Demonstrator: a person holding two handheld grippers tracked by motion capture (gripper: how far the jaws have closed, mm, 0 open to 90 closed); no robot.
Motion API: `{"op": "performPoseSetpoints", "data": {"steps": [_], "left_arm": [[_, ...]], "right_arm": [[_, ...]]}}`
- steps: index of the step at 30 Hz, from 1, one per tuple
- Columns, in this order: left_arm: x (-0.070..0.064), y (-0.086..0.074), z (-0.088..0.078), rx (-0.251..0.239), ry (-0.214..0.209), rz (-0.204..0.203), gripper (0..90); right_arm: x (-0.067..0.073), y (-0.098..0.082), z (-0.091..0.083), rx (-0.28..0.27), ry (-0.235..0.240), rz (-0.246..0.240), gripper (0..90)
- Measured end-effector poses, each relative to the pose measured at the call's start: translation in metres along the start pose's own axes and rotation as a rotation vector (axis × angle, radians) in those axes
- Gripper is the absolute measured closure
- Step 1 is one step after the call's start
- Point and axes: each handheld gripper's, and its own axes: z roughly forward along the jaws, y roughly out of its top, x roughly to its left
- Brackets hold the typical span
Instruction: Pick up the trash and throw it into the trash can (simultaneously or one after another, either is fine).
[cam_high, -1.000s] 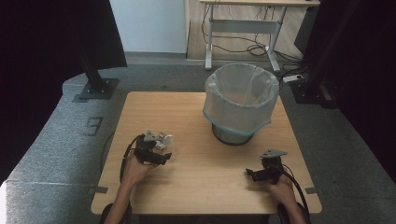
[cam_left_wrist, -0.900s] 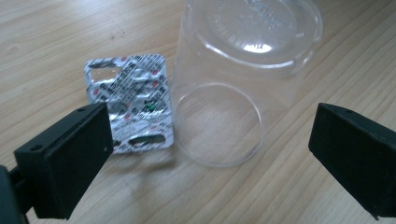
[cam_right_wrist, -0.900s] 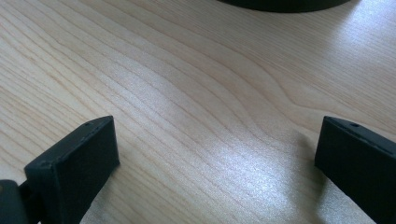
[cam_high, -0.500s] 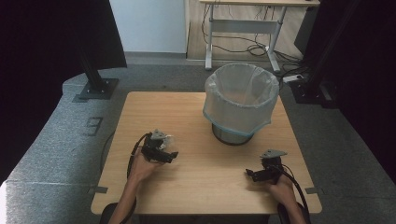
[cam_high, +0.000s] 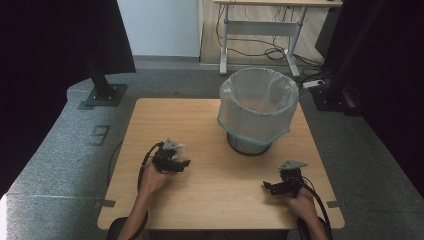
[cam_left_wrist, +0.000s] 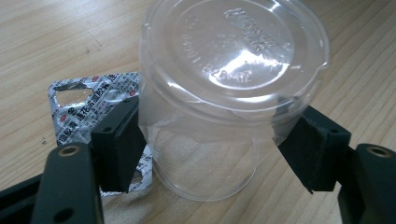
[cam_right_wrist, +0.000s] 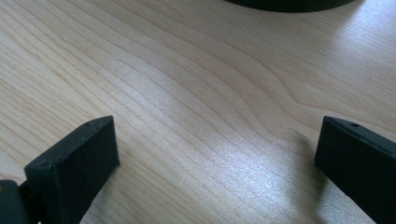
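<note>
A clear plastic cup (cam_left_wrist: 233, 60) sits between the jaws of my left gripper (cam_left_wrist: 215, 140), which is shut on its sides; the wall looks slightly squeezed. The cup's embossed round end faces the camera. A silver blister pack (cam_left_wrist: 81, 109) with red print lies flat on the wood behind the left jaw, partly hidden by it. In the high view the left gripper (cam_high: 170, 159) is at the table's left-middle, with the cup (cam_high: 179, 150) a pale spot at its tip. My right gripper (cam_high: 272, 187) rests near the front right, open (cam_right_wrist: 219, 140) over bare wood.
A round bin (cam_high: 257, 107) lined with a translucent bag stands at the back right of the wooden table (cam_high: 210, 200); its dark base (cam_right_wrist: 289, 3) shows at the top of the right gripper view. Grey floor surrounds the table, and a desk with cables stands beyond.
My left gripper has shifted slightly to the right with the cup in its jaws. The right gripper has not moved.
</note>
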Motion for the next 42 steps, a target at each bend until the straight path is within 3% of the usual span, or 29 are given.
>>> {"op": "performPoseSetpoints", "data": {"steps": [7,10,23,42], "left_arm": [[0.000,0.000,-0.001,0.004,0.000,0.003,29.6],[0.000,0.001,-0.002,0.002,-0.003,0.006,36.3],[0.000,0.007,-0.008,0.003,-0.002,0.008,35.4],[0.000,0.033,-0.030,0.008,-0.022,0.024,35.5]], "right_arm": [[0.000,0.000,0.000,-0.001,0.000,-0.001,0.0],[0.000,0.000,0.000,-0.001,0.000,-0.001,0.0],[0.000,0.000,0.000,0.000,0.001,-0.001,0.0],[0.001,0.000,0.000,0.001,0.002,-0.002,0.0]]}}
